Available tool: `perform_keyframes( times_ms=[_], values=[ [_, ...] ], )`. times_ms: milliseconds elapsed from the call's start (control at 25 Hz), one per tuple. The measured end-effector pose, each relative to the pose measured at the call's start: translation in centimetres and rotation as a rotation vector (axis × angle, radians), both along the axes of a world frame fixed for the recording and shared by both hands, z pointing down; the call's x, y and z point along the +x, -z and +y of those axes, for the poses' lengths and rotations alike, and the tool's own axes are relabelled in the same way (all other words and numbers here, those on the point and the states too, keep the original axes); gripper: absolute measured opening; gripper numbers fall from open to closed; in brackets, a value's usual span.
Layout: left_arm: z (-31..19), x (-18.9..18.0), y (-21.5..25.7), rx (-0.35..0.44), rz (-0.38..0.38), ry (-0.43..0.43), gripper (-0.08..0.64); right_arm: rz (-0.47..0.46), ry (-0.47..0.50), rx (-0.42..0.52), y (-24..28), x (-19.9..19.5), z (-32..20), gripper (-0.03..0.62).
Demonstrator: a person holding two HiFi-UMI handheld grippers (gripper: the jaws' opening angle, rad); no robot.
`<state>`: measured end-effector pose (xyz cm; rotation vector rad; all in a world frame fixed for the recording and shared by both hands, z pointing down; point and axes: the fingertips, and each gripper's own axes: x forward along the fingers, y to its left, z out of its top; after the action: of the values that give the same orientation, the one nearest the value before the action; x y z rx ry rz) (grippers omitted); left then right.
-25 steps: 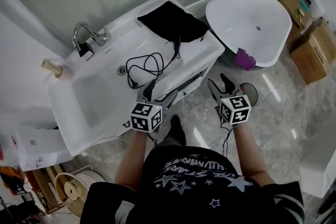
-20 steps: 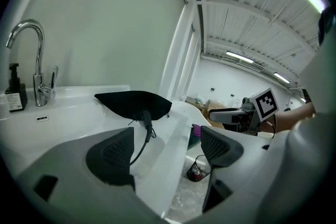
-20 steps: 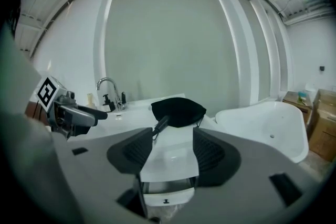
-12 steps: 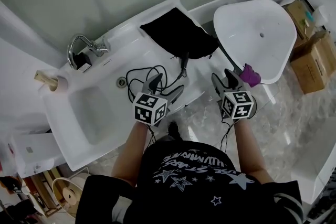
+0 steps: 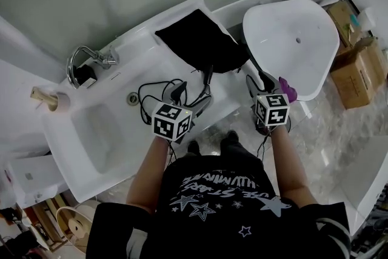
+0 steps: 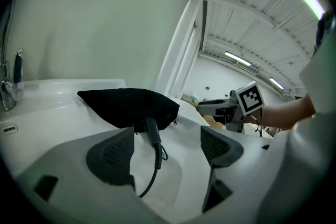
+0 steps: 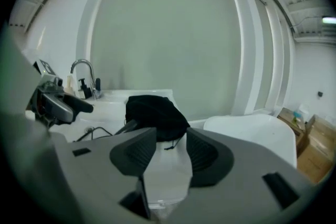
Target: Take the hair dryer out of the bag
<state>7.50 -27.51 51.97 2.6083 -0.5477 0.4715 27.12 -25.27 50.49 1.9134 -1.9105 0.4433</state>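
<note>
A black fabric bag point(image 5: 199, 39) lies on the white counter point(image 5: 145, 51) beside the sink. A dark handle end of the hair dryer point(image 5: 208, 74) pokes out of the bag's mouth, and its black cable point(image 5: 159, 93) coils on the counter. In the left gripper view the bag point(image 6: 126, 105) and handle point(image 6: 153, 134) lie just beyond my open left gripper point(image 6: 168, 149), untouched. My left gripper point(image 5: 189, 97) hovers over the cable coil. My right gripper point(image 5: 259, 82) is off the counter's right end; its jaws have just been closing slightly, still open and empty point(image 7: 170, 152), facing the bag point(image 7: 155, 110).
A chrome faucet point(image 5: 82, 63) and a sink basin point(image 5: 97, 136) are at the left. A large white tub point(image 5: 291, 33) stands at the right with a purple object point(image 5: 286, 88) below it. Cardboard boxes point(image 5: 357, 63) sit far right.
Both grippers have moved forward toward the counter and the bag. The left one now sits over the cable coil, the right one beside the counter's end.
</note>
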Motion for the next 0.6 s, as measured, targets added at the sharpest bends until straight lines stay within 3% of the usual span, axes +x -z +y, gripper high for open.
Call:
perform_keyframes(
  times_ms=[160,600],
  values=[
    [-0.4,0.6,-0.3,-0.005,-0.027,0.042,0.399,0.083,0.068,-0.072,-1.8,1.7,-1.9,0.173],
    [-0.8,4.3,-1.6,-0.032,-0.105,0.209,0.399,0.113,0.356,-0.144,-5.0,2.6,-7.4,0.190]
  ],
)
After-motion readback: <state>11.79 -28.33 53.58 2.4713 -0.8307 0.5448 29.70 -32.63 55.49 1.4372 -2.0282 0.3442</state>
